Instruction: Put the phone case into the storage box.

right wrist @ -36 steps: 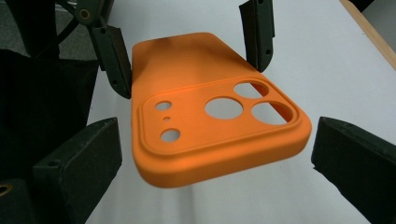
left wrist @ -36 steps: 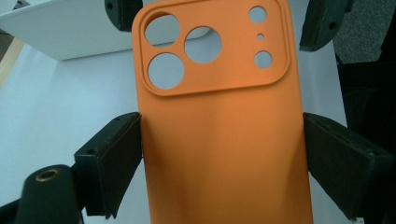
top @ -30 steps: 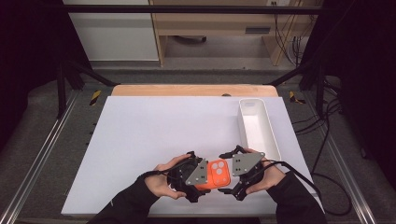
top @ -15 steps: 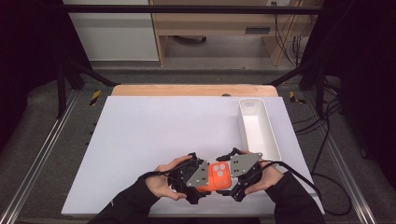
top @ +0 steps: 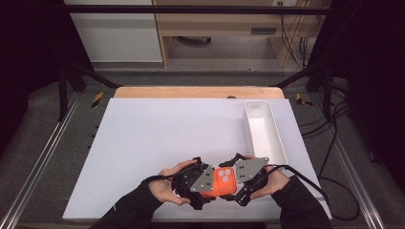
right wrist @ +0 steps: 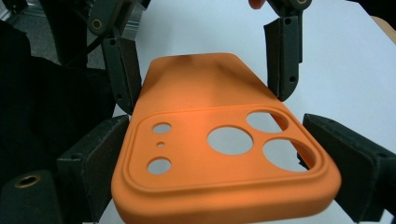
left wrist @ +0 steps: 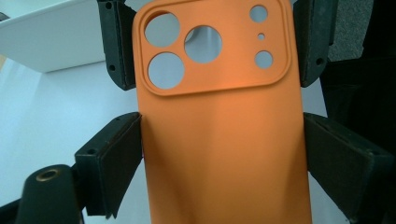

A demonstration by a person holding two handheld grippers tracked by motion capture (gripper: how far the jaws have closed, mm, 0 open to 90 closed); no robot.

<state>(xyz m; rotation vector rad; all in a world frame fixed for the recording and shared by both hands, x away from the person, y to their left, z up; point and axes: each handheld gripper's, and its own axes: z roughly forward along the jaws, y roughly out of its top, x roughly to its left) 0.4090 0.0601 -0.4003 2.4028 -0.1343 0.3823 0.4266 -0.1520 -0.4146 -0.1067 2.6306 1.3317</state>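
Left gripper [top: 206, 183] clamped on orange phone case [top: 223, 181], right gripper [top: 237, 179] just closing around its camera end.

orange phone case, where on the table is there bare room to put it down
The white table top is bare from its left edge to the white tray, and back to the wooden strip. The tray's inside also looks bare. It is crowded at the near edge, where both grippers flank the orange phone case.

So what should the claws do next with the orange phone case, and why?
Probably finish closing the right claw: its jaws have just been closing on the camera end of the orange phone case, and the left claw already clamps the other end above the table.
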